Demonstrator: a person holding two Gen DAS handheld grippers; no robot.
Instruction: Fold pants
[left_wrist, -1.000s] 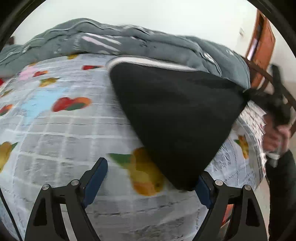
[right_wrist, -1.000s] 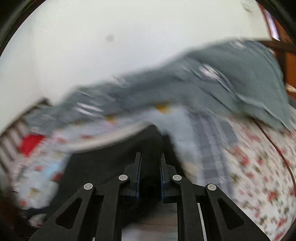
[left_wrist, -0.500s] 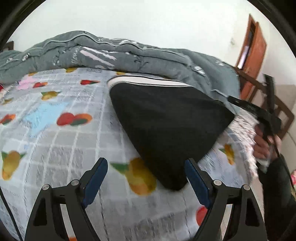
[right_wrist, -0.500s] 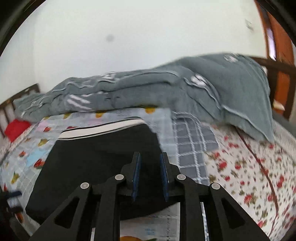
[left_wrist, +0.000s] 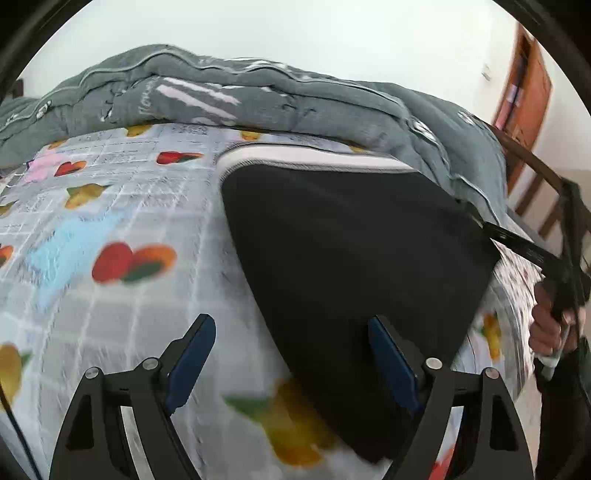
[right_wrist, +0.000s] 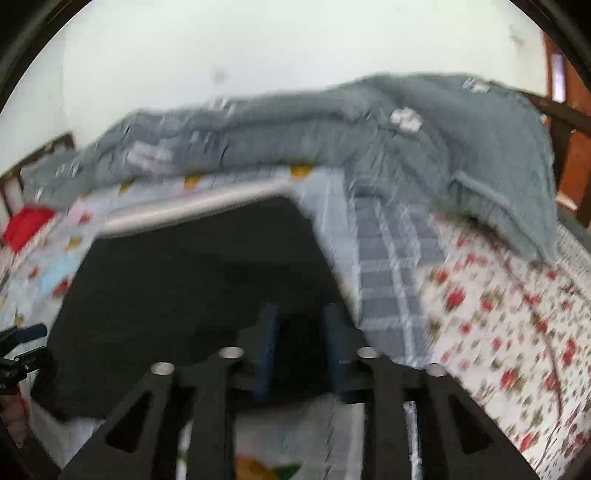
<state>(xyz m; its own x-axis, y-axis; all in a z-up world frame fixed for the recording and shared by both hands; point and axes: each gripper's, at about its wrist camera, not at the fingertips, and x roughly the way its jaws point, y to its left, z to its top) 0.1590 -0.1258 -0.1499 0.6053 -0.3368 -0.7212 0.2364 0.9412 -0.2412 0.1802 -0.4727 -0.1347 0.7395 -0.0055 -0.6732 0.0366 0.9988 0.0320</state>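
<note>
Bed (left_wrist: 92, 295) covered by a fruit-print sheet; grey quilt (left_wrist: 258, 99) heaped along its far edge. Black pants (left_wrist: 351, 258), white waistband toward the quilt, are laid folded on the sheet toward the bed's right edge, one corner lifted. Right gripper (right_wrist: 301, 354) is seen through blur, fingers narrow, closed on that pants corner. Left gripper (left_wrist: 291, 358) is held above the pants' near edge, fingers spread wide, nothing between them.

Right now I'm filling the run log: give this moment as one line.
step: fold pants | left gripper: open, empty | right gripper: shut on pants | pants: on bed sheet
</note>
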